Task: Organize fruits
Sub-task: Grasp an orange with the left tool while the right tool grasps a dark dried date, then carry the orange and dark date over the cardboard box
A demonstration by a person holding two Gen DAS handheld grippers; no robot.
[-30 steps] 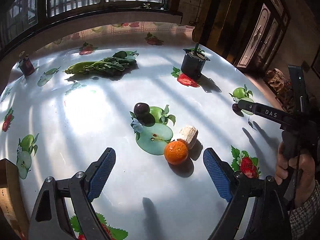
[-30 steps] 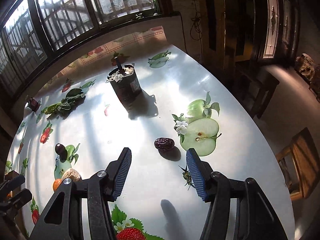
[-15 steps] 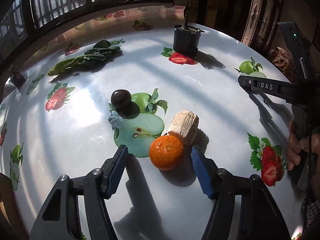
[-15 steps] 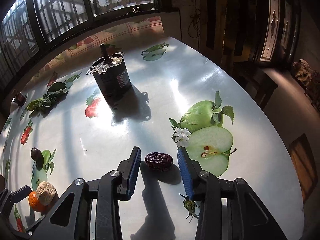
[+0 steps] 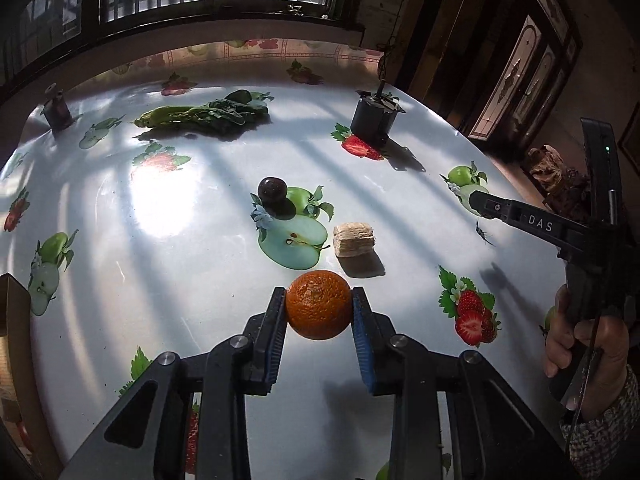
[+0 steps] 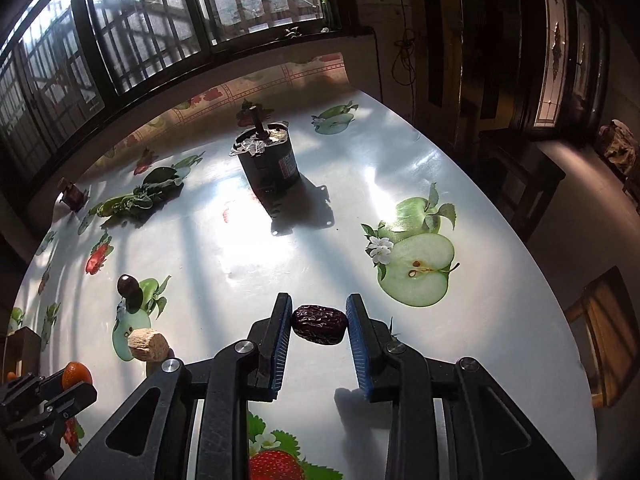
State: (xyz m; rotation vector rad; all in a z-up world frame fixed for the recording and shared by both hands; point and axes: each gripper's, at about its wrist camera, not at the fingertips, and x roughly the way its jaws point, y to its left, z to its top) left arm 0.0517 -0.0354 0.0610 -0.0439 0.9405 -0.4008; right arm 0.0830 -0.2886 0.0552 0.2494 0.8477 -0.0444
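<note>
I am reading the white letters "DAS" on the black bar of my right gripper (image 5: pixel 532 222) as it is reaching in from the right edge of the left wrist view, gripped by a hand (image 5: pixel 580 340) in a knitted cuff; the label on the dark cylindrical motor (image 6: pixel 268 164) is too blurred to read. My left gripper (image 5: pixel 319 308), its jaws having just been closing, is clenching the orange mandarin (image 5: pixel 318 305), blue pads pressing on both its sides, slightly above the glossy fruit-printed tablecloth (image 5: pixel 160 280). My right gripper (image 6: pixel 319 318) is clamping the wrinkled red date (image 6: pixel 319 324) lengthwise between its pads, over bare cloth just left of a printed halved apple. A pale ribbed chunk (image 5: pixel 354 240) is lying just beyond the mandarin, a dark plum (image 5: pixel 272 190) farther on, on a printed green apple. Leafy greens (image 5: pixel 204 116) and a small dark jar (image 5: pixel 56 106) are sitting near the far edge under the barred window (image 6: pixel 160 20). The table's right rim is curving close beside the right gripper, with a wooden chair (image 6: pixel 608 320) below it; wide bare cloth is lying open between the fruits and the motor.
</note>
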